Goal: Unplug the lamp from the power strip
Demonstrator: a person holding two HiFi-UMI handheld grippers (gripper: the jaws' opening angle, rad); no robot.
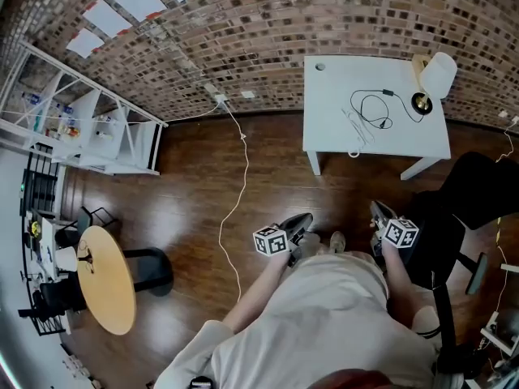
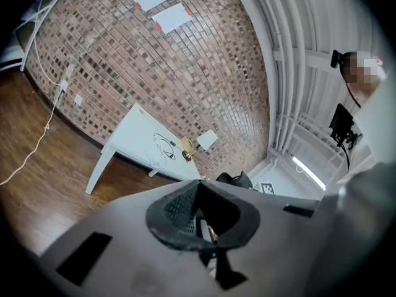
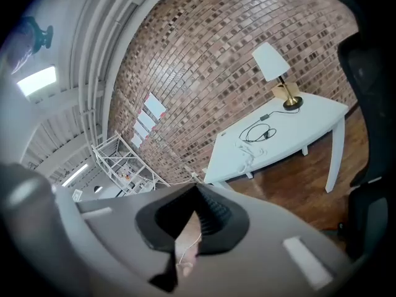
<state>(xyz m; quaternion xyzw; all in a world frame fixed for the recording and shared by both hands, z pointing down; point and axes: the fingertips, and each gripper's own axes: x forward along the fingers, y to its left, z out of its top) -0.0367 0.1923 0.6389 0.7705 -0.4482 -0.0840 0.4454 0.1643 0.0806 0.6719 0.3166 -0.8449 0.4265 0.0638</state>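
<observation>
Head view shows the person standing on the wooden floor, well apart from the white desk (image 1: pixel 332 96), so the task is not yet under way. The lamp (image 1: pixel 438 75) stands at the desk's far right corner against the brick wall. Its black cord (image 1: pixel 371 104) loops across the middle of the desktop toward a white power strip (image 1: pixel 355 126) lying nearer the desk's front edge. Whether the plug sits in the strip is too small to tell.

The left gripper (image 1: pixel 302 221) and right gripper (image 1: pixel 377 211) are held low and close to the body, short of the desk, probably a carrying posture for walking up to it. In the left gripper view, the left gripper (image 2: pixel 198 184) is clenched, tips meeting with nothing between them. The right gripper view shows the right gripper (image 3: pixel 198 190) likewise clenched and empty.

A white cable (image 1: pixel 239 193) trails over the floor left of the desk, and a black chair (image 1: pixel 478 189) stands before the desk's right end. Both look worth stepping around on the approach.
</observation>
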